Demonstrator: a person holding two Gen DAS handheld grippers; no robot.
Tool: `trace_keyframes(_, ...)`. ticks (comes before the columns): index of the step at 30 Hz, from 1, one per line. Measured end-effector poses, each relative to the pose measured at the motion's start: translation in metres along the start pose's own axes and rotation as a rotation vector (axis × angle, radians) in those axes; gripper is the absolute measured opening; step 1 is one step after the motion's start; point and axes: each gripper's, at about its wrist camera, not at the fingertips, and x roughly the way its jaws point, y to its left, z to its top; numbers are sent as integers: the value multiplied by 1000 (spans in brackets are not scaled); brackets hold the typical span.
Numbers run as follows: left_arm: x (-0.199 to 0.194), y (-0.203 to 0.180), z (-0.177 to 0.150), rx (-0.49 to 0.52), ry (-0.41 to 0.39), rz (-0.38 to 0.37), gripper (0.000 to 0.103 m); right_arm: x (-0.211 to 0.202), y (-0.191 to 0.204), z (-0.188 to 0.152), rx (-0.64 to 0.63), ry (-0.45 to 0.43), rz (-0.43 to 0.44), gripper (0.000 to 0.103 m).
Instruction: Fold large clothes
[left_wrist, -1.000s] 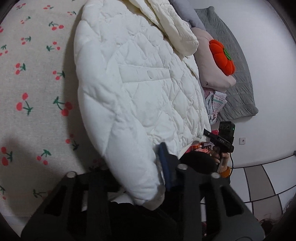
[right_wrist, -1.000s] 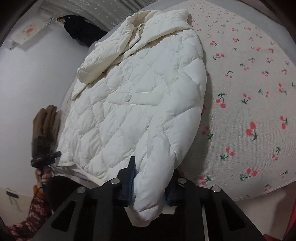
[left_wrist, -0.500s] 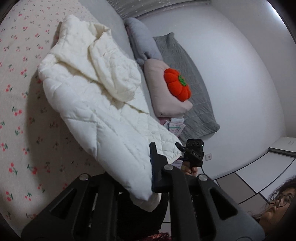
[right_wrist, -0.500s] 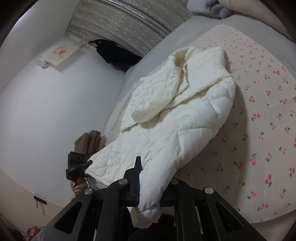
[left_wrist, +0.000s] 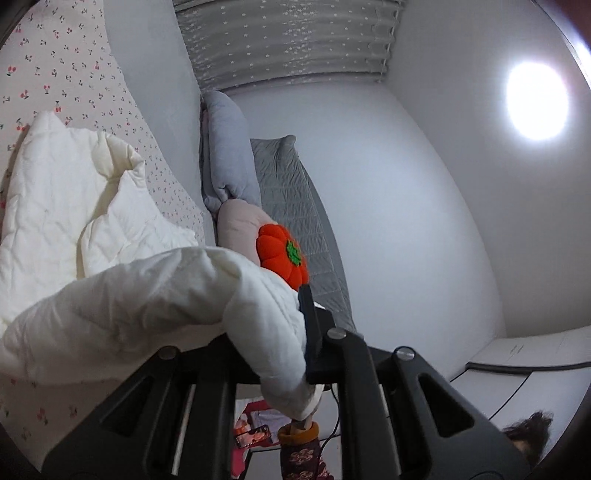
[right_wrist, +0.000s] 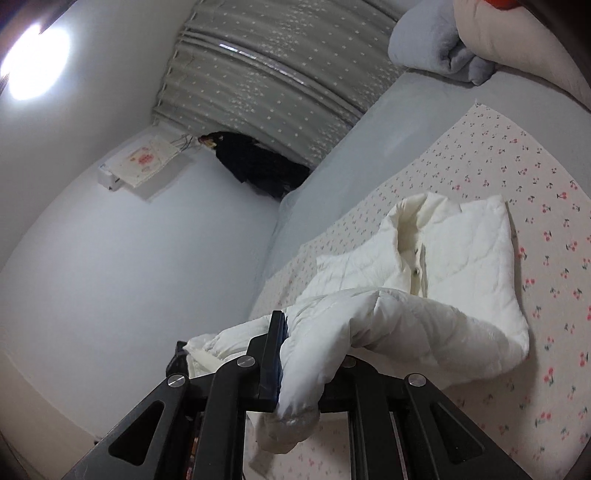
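A white quilted jacket lies on a cherry-print sheet on the bed, collar end far from me. My left gripper is shut on the jacket's lower end, which bulges between the jaws and is lifted off the bed. In the right wrist view the jacket shows its button placket; my right gripper is shut on the other lower corner, held up, with a cuff hanging below the jaws.
A rolled grey blanket, a pink pillow and an orange pumpkin cushion lie along the bed's right side beside a grey quilted mat. A grey curtain hangs behind. The cherry sheet spreads right of the jacket.
Both grippers have lifted the jacket's lower end up off the bed and carried it toward the collar. The views have tilted up to the wall and curtain.
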Motion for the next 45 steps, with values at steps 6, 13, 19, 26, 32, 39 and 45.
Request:
trace_keyframes(6, 37, 88, 46, -205, -183, -26, 16, 70, -67, 49, 157, -87, -120, 12)
trace_keyframes(13, 53, 159, 62, -241, -338, 136, 16, 132, -145, 62, 277, -128, -244, 13)
trace_keyframes(19, 75, 152, 63, 42, -332, 401, 18, 152, -156, 56, 151, -145, -354, 12)
trace_keyframes(26, 85, 111, 61, 158, -236, 571, 41, 145, -111, 59, -45, -71, -461, 20)
trace_keyframes(32, 112, 44, 26, 499, -179, 810, 87, 123, -53, 48, -225, -107, -523, 51)
trace_keyframes(39, 191, 9, -24, 952, -60, 998, 97, 159, 16, 11, -555, -204, -685, 86)
trace_keyframes(45, 245, 53, 2, 923, 40, 1194, 97, 245, 12, 4, -607, -53, -723, 85)
